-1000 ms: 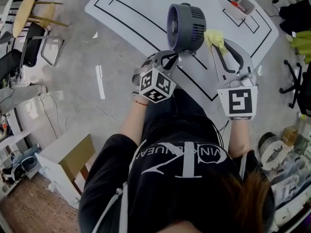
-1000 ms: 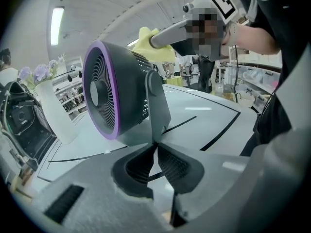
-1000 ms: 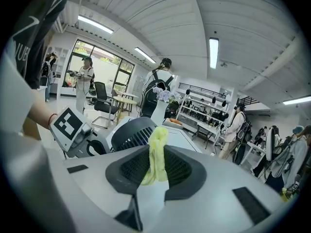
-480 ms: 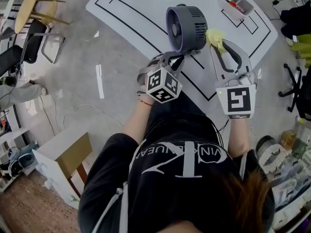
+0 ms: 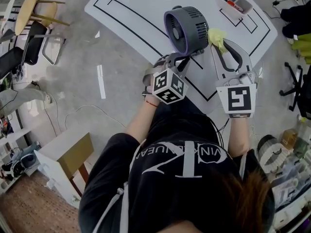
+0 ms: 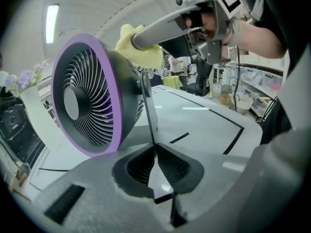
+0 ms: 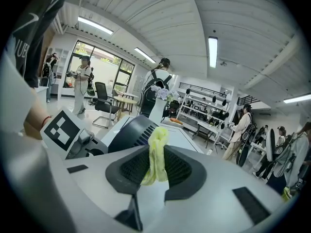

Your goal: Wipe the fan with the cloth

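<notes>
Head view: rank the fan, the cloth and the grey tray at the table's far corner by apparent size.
1. Fan: largest by far.
2. Tray: clearly smaller, though it sits farther from the camera.
3. Cloth: smallest, with part of it pinched out of sight.

"What moved?"

"The left gripper slid to the right along the near edge of the table; its marker cube went with it and ended up closer to the right gripper."

"Did the fan move too?"

"The fan turned a little; its purple ring looked wider and rounder than before."
</notes>
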Demonstrator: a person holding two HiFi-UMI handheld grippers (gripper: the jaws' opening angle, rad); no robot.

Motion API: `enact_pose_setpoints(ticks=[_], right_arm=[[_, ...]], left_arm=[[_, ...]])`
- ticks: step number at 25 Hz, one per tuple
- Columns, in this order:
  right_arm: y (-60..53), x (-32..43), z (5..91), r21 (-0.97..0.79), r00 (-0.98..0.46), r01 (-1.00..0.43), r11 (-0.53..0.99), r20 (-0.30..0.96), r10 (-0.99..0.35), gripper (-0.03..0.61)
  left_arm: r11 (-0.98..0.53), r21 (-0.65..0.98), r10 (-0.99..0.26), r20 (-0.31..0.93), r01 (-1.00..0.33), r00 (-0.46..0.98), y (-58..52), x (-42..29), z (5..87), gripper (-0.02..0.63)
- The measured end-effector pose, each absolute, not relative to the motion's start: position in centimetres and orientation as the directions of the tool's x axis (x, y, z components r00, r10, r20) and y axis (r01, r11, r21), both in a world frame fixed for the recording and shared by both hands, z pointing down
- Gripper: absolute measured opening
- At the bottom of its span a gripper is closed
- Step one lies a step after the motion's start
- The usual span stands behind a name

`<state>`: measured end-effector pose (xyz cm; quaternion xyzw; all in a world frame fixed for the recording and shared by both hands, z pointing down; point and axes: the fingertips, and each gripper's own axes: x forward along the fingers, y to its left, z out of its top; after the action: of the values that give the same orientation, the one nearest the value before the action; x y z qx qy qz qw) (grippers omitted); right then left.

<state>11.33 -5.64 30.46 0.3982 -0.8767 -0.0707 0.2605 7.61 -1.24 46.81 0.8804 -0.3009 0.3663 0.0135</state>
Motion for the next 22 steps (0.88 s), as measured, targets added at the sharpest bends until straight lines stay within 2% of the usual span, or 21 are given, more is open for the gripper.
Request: enact_pose_setpoints(ticks=[6,14,17,22], right_arm=[[-5.7,11.5,30.6,0.33,-0.54,-0.668,0.667,0.403,-0.739,0.084],[-5.1,9.7,28.5,0.343,-0.482,-0.735,0.585,0.344,-0.806,0.084],[-4.8,8.4,27.5,0.367,-0.466,-0.741,0.562,0.322,-0.824,0.084],[-4.3,4.2,25.1,0.387,-0.412,-0.795,0.466,0.219,-0.884,0.084]], left_arm=[[-0.826,-0.192,-0.512,0.648,-0.53,0.563,-1.3,7.8,47.0,0.031],[-0.879,-0.196,-0.448,0.653,-0.435,0.61,-0.5,6.7,47.0,0.029],[-0.91,-0.188,-0.398,0.645,-0.37,0.652,-0.4,6.5,46.9,0.028],[-0.959,-0.199,-0.282,0.629,-0.201,0.725,-0.2,4.5,45.8,0.011]])
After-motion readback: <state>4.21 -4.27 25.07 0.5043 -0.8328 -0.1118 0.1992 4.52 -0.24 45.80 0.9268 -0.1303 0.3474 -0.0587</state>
